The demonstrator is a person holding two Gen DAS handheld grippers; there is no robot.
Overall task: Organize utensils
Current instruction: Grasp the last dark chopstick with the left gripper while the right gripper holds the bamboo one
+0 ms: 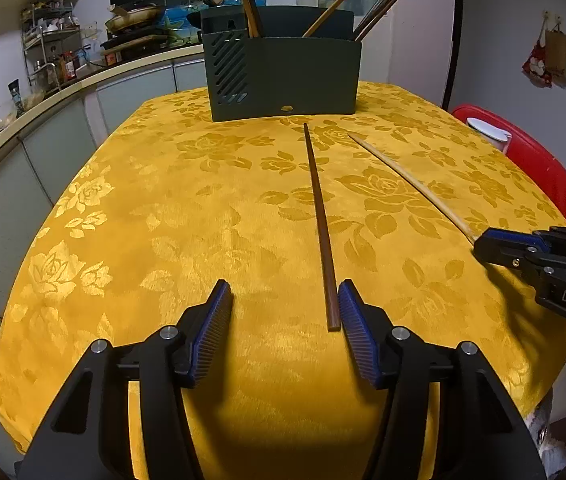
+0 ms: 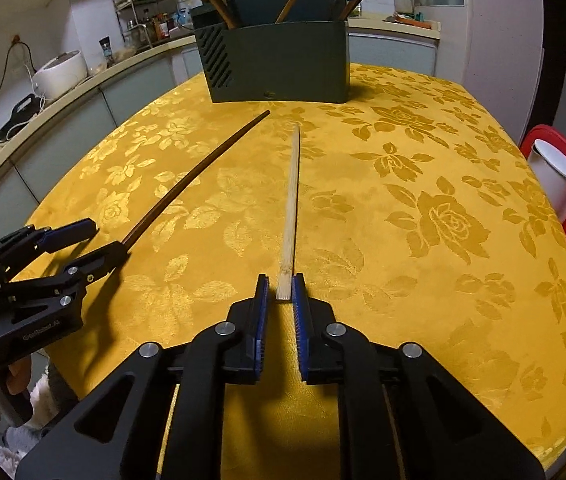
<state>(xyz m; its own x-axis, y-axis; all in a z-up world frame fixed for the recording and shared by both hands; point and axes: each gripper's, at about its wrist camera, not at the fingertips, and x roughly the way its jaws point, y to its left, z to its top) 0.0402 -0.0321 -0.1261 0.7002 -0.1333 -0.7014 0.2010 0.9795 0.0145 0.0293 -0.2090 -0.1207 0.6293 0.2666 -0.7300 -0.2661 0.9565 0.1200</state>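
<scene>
Two chopsticks lie on the table: I keep left gripper jaws open beside the dark chopstick, right gripper jaws apart around the bamboo chopstick, ready for the holder.

Two low wrist views toward one shared utensil holder.

- Right gripper slightly parted around near end of pale chopstick.
- Dark chopstick beside left gripper.
- Grey utensil holder on yellow tablecloth.
</scene>
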